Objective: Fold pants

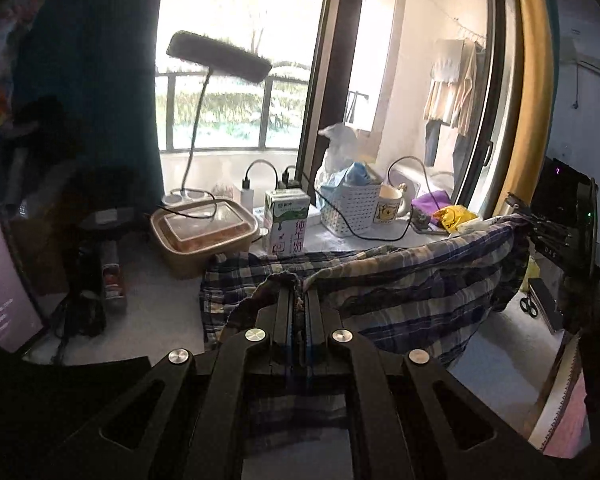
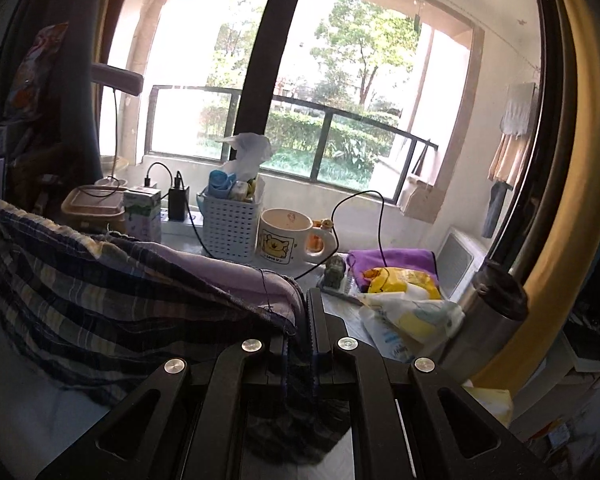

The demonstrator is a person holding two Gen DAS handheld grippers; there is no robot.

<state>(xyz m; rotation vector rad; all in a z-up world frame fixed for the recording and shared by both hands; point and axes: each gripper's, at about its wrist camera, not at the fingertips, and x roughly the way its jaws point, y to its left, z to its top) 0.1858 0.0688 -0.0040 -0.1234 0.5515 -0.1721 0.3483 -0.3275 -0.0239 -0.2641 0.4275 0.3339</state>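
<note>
The pants (image 1: 400, 280) are blue, navy and cream plaid cloth, held up off the white table between both grippers. My left gripper (image 1: 299, 292) is shut on one edge of the cloth, which bunches over its fingertips. From there the fabric stretches right and up to the right gripper (image 1: 518, 216), seen at the far end pinching the other corner. In the right wrist view the pants (image 2: 100, 292) hang to the left, and my right gripper (image 2: 306, 304) is shut on their hem, threads trailing between the fingers.
Along the window edge stand a food box (image 1: 204, 232), a milk carton (image 1: 286, 222), a white basket (image 2: 230, 228), a bear mug (image 2: 284, 236), a purple cloth (image 2: 392, 258) and yellow packets (image 2: 404, 284). A desk lamp (image 1: 220, 56) arches over. A steel bottle (image 2: 488, 304) stands right.
</note>
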